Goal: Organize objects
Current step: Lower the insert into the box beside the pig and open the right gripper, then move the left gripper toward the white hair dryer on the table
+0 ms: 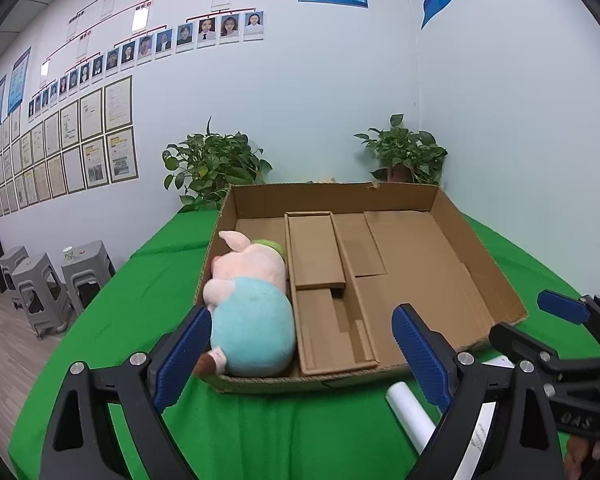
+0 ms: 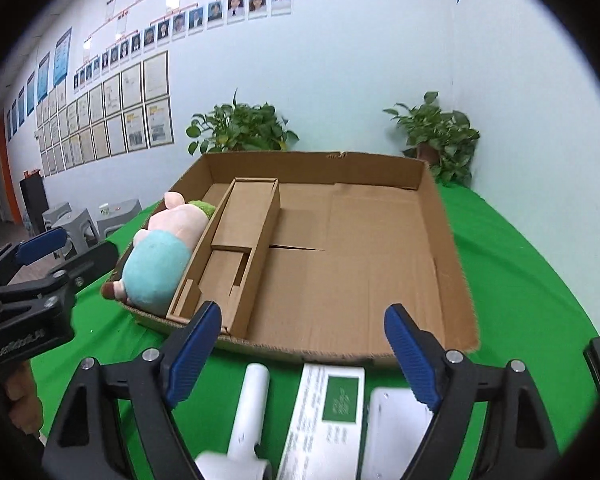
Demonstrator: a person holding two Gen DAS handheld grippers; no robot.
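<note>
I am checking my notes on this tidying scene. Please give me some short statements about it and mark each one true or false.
1. The plush pig lies inside the cardboard tray. True.
2. The left gripper is shut on the pig. False: its jaws stand open, holding nothing.
3. The white box with a green label lies on the green cloth, outside the tray. True.
4. The right gripper holds the white tube. False: it is open; the tube lies on the cloth.
</note>
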